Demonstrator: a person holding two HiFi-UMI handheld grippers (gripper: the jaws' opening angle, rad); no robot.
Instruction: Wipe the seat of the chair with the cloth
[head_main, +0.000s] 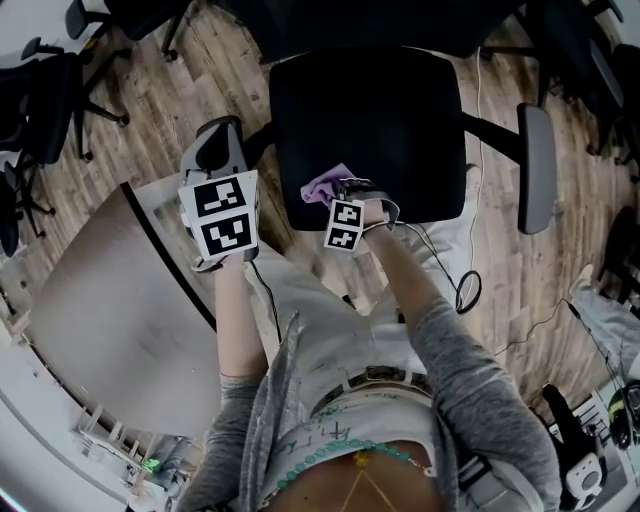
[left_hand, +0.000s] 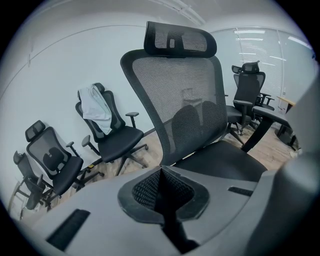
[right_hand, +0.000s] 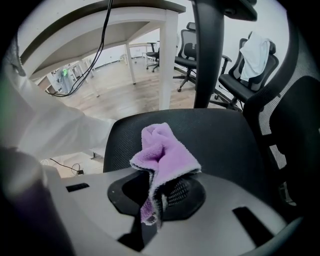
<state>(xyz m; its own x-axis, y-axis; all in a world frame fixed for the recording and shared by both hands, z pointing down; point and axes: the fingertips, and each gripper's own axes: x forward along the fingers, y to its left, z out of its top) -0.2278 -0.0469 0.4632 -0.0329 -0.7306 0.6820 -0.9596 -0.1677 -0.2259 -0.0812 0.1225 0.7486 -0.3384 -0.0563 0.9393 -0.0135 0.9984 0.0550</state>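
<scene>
Right gripper (right_hand: 152, 200) first: its jaws are pressed together on the cloth (right_hand: 162, 150). A purple fold is pinched between the pads, the rest is bunched up above them, and a short tail hangs below. That gripper's own view puts the cloth over the near part of the seat (right_hand: 225, 135), but it can't settle whether fabric touches seat. The head view places the cloth at the seat's front edge, a little left of its middle, with the gripper coming in from the front. Contact is no clearer from up there.

Left gripper (left_hand: 162, 192) now: its jaws are closed hard against each other, mesh pads meeting, with nothing between them. Only the head view tells where it hangs, which is off the seat's front-left corner, over the wooden floor (head_main: 150, 120) and well apart from the cloth. Its own view looks across the seat to the mesh backrest (left_hand: 185, 100), with a headrest (left_hand: 180, 40) on top. From the head view, both are lost in the dark beyond the seat.

Further out, the head view alone gives the armrest (head_main: 535, 165) to the seat's right. It also shows a cable (head_main: 465, 290) looped on the floor off the front-right corner, and a pale table (head_main: 100, 300) off the front-left. The gripper views add spare chairs (left_hand: 50, 160) standing beyond the seat, one with a white towel (left_hand: 95, 107) draped over its back. The head view misses that towel entirely.
</scene>
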